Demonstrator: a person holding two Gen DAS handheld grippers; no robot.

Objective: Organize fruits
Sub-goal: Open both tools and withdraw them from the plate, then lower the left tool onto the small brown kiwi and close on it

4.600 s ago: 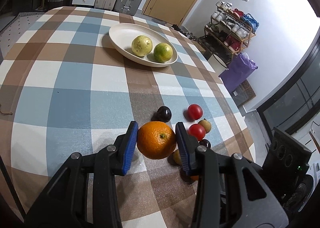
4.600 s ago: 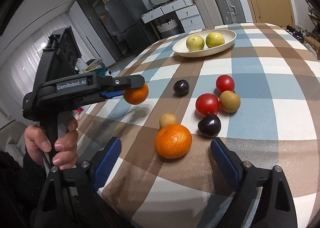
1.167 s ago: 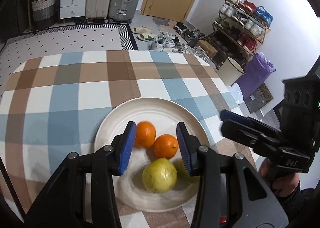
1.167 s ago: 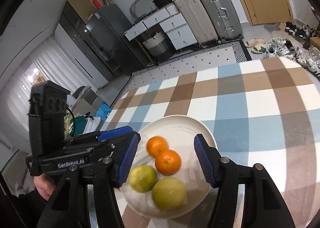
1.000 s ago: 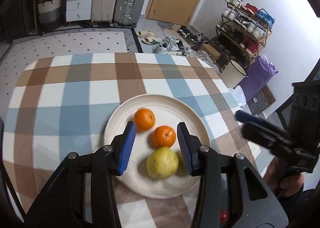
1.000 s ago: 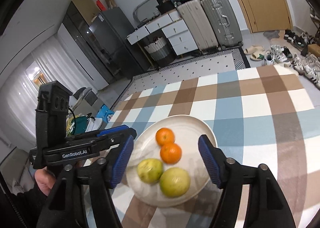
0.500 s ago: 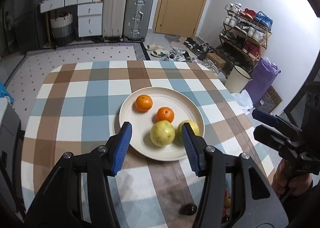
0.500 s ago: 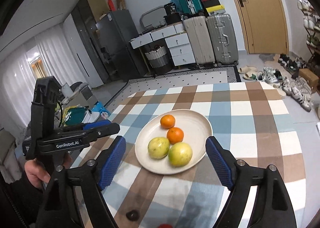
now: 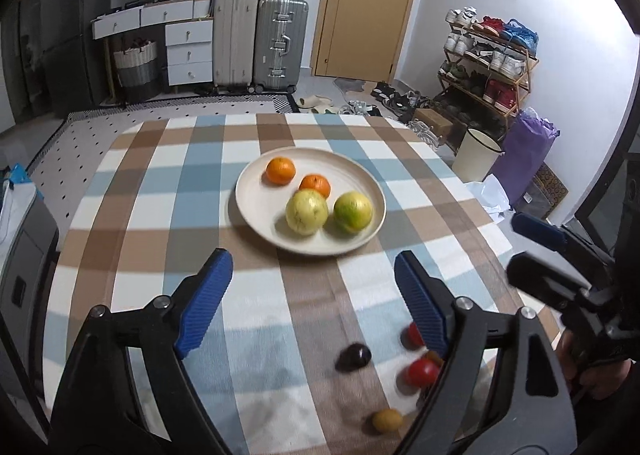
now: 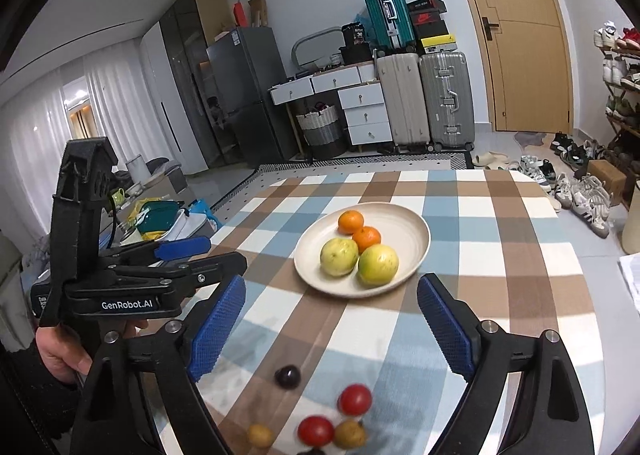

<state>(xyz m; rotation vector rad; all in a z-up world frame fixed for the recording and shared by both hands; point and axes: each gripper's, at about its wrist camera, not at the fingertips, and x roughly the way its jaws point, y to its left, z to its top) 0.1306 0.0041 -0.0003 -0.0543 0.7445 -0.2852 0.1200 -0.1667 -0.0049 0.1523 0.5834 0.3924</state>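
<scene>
My left gripper (image 9: 308,295) hangs above the worktop with the blue, brown and white checked cloth (image 9: 160,215), on the near side of the round cream plate (image 9: 256,207); its blue ribbed jaws have just been opening and now stand wide apart, with nothing between them. My right gripper (image 10: 330,321) is also on the near side of the plate (image 10: 416,251), and its jaws too have just been opening and hold nothing. On the plate lie four fruits: two small oranges (image 9: 281,170) at the far side, touching or almost touching each other, and in front of them one pale yellow round fruit (image 9: 306,212) and one yellow-green round fruit (image 9: 353,212) side by side. Nearer to me than the plate, well apart from it, small fruits lie on the cloth: one dark purple plum (image 10: 287,376), two red round fruits (image 10: 355,399), one brownish round fruit (image 10: 350,434) and one small yellow-brown fruit (image 10: 259,435). They are a little blurred. In the right wrist view a hand (image 10: 64,351) holds the left gripper at the left of the plate.
</scene>
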